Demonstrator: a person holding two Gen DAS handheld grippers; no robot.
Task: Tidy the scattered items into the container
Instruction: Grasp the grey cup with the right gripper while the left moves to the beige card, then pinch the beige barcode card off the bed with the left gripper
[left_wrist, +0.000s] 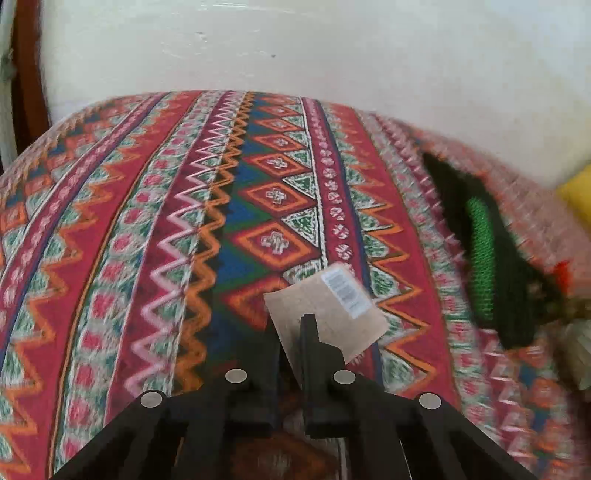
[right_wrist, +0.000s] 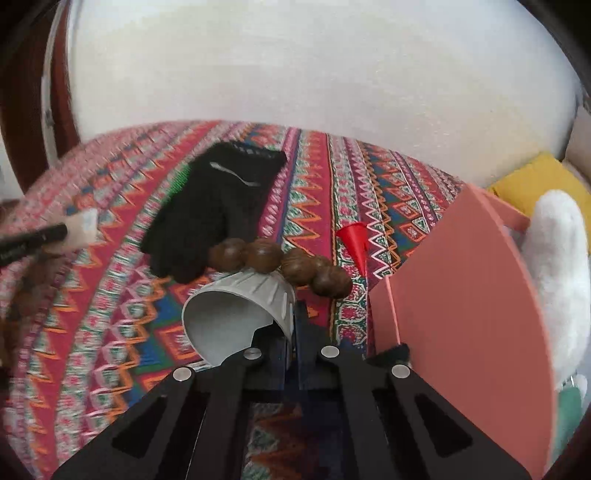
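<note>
Cup (right_wrist: 240, 317), grey and ribbed, is pinched by its rim in the right tongs (right_wrist: 293, 332), tipped on its side with the mouth facing left and its long axis running across the view. A string of 5 or so brown beads (right_wrist: 280, 267) lies just beyond it, touching or nearly touching its wall; I cannot tell which. The pink container (right_wrist: 461, 295) stands close on the right, its near wall just beside the tongs, so the cup's coming move is probably a short lift and swing rightward over that edge. A red cone (right_wrist: 354, 240) sits between beads and container, and a black glove (right_wrist: 214, 210) lies farther left. The left tongs (left_wrist: 291, 332) are pressed on a small cardboard tag (left_wrist: 328, 314) with a white label, held above the patterned cloth (left_wrist: 147, 221). They are the farther pair from the container, with open cloth between.
</note>
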